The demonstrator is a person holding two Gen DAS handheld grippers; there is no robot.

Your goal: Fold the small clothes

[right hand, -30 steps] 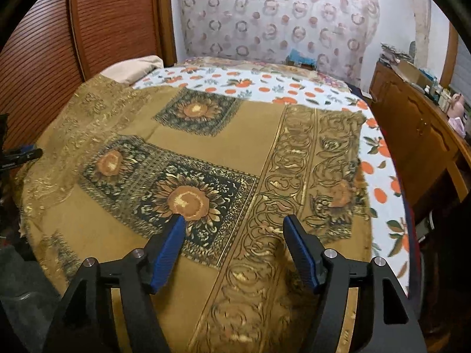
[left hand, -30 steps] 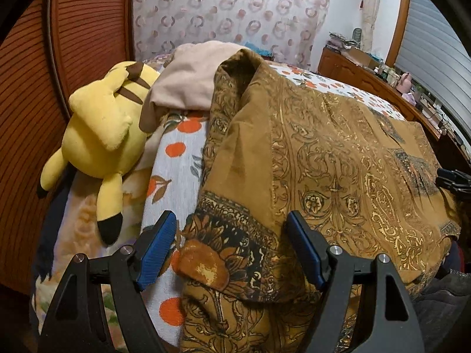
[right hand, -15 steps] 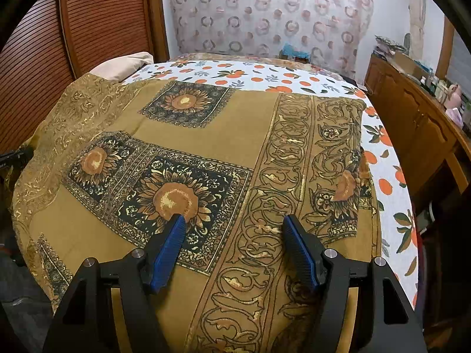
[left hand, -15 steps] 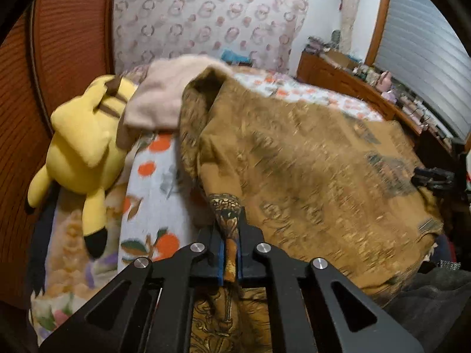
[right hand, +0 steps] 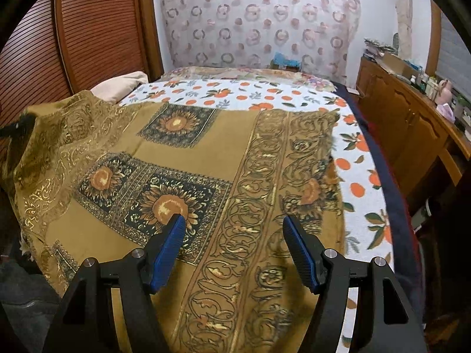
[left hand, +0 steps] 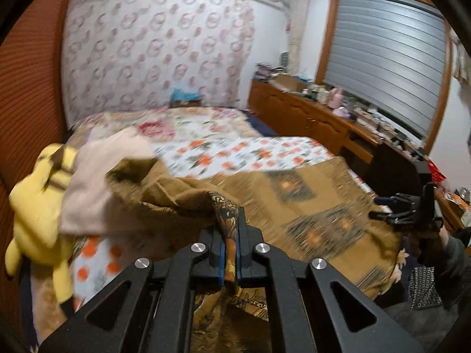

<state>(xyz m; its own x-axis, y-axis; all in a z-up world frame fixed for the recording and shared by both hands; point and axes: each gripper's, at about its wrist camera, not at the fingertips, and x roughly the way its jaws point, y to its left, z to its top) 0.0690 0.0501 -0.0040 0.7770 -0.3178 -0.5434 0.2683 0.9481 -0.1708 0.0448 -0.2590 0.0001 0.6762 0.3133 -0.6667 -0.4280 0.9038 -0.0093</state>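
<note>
A mustard-brown cloth with sunflower squares and gold scroll borders (right hand: 229,153) lies spread over the bed. My left gripper (left hand: 229,220) is shut on a bunched edge of this cloth (left hand: 176,194) and holds it lifted above the bed's left side. In the right wrist view that raised edge (right hand: 50,135) stands up at the far left. My right gripper (right hand: 232,229) hovers open over the cloth's near part, nothing between its blue pads (right hand: 170,247). The right gripper (left hand: 397,211) also shows at the right edge of the left wrist view, held by a hand.
A yellow plush toy (left hand: 38,209) and a beige pillow (left hand: 97,173) lie at the bed's left, against a wooden slatted wall (right hand: 97,29). The orange-print bedsheet (right hand: 241,94) shows beyond the cloth. A cluttered wooden sideboard (right hand: 412,117) runs along the right.
My left gripper closed on the cloth's edge, then rose and pulled it up and away from the bed. The right gripper stayed open and shifted slightly over the cloth.
</note>
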